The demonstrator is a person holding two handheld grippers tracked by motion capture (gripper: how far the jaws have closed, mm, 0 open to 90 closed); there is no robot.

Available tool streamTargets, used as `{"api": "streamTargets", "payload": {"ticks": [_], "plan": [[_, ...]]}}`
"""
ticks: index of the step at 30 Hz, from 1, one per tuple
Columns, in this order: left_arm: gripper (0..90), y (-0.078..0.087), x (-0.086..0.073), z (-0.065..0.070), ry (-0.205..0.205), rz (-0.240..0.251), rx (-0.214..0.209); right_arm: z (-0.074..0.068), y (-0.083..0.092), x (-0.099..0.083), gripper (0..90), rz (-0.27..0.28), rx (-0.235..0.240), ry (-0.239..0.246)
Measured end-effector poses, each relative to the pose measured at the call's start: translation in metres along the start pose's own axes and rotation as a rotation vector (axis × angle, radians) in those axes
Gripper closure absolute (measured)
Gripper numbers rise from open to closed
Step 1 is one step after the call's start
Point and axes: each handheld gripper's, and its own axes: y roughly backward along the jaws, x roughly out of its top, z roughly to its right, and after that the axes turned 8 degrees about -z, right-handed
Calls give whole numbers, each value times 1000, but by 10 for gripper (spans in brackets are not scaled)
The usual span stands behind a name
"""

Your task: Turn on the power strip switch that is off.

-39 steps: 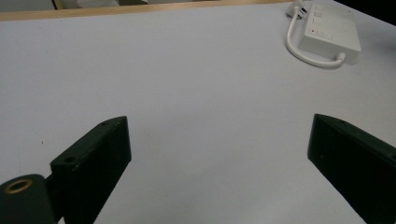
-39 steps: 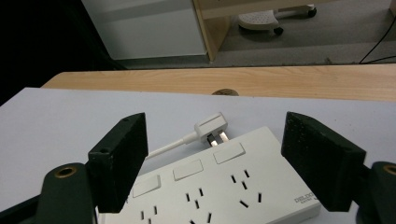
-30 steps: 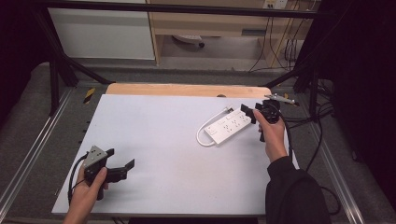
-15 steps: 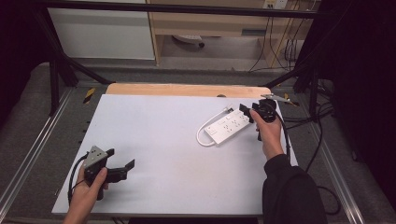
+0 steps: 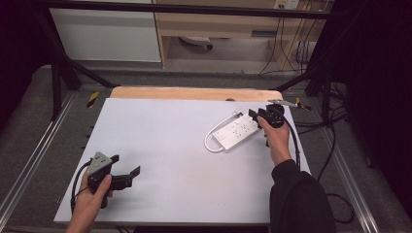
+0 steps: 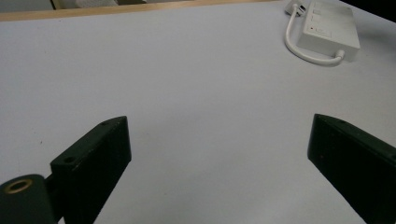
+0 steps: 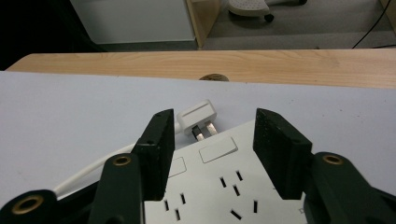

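White power strip [image 5: 236, 133] lying flat, long axis diagonal, plug end far-right, right gripper [image 5: 257, 116] closing over it, left gripper [image 5: 127, 175] apart.

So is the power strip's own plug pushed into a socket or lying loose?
Loose. In the right gripper view the plug lies on the table beyond the power strip, its metal prongs bare.

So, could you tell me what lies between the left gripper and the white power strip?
Nothing: in the high view, bare white tabletop runs from the left gripper to the power strip; the left gripper view shows the same.
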Motion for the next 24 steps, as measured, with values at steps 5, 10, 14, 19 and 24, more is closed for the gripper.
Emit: {"api": "streamTargets", "payload": {"ticks": [5, 10, 14, 19, 24], "plan": [[60, 0, 0, 0, 0, -2, -1, -2, -3, -2, 572, -9, 6, 5], [60, 0, 0, 0, -4, -1, 0, -4, -8, -5, 648, -19, 14, 19], [60, 0, 0, 0, -3, -2, 0, -6, -12, -7, 686, -22, 21, 23], [59, 0, 0, 0, -1, -2, -1, -9, -15, -9, 716, -26, 25, 32], [60, 0, 0, 0, -4, -2, 0, -12, -17, -11, 751, -26, 31, 42]]}}
